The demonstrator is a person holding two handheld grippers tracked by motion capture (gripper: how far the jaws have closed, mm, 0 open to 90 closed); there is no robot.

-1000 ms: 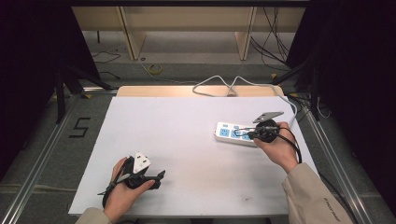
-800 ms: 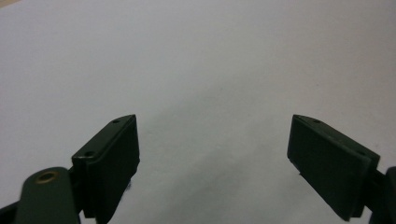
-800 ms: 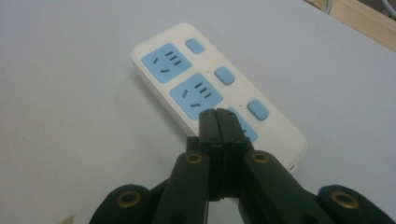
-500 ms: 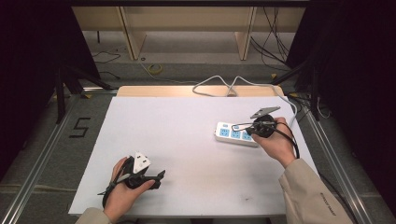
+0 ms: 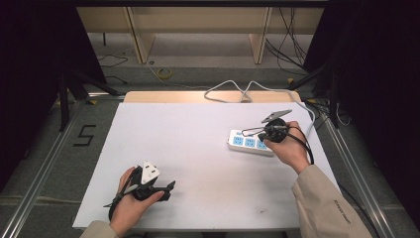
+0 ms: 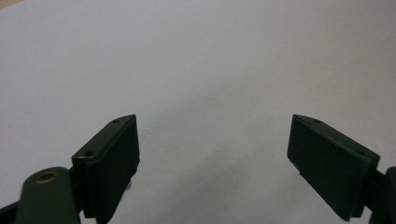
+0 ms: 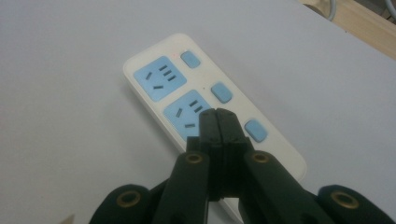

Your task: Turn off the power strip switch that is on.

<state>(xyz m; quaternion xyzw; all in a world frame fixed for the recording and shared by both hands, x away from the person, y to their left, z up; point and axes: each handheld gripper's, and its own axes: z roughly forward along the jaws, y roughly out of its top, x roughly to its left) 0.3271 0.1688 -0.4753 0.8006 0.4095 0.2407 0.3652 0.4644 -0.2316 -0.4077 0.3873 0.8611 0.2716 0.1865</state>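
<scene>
A white table (image 5: 208, 148) fills the middle of the high view, and a white power strip (image 5: 250, 143) with blue sockets lies on its right half, well in from the near edge. Its white cord (image 5: 233, 85) loops off the far edge of the table toward the floor.

The right gripper (image 5: 266, 133) is held in the person's right hand (image 5: 287, 148) directly over the strip — its grey three-cornered plate tilts up above it and its black cable arcs round the wrist. In the right gripper view the right gripper (image 7: 218, 122) has its two black jaws pressed flat together with nothing between them, and their tips hang over the power strip (image 7: 205, 100) at the middle blue socket (image 7: 189, 114). Whether the tips touch the socket face cannot be told. Three small blue switch buttons (image 7: 221, 92) run along one side of the strip, one beside each socket.

The left gripper (image 5: 166, 187) sits low at the near left of the table, wrapped by the person's left hand (image 5: 131, 206), well apart from the strip. In the left gripper view the left gripper (image 6: 215, 149) has its jaws spread wide — only bare white table surface (image 6: 201, 60) lies between and beyond them, and they grip nothing.
</scene>
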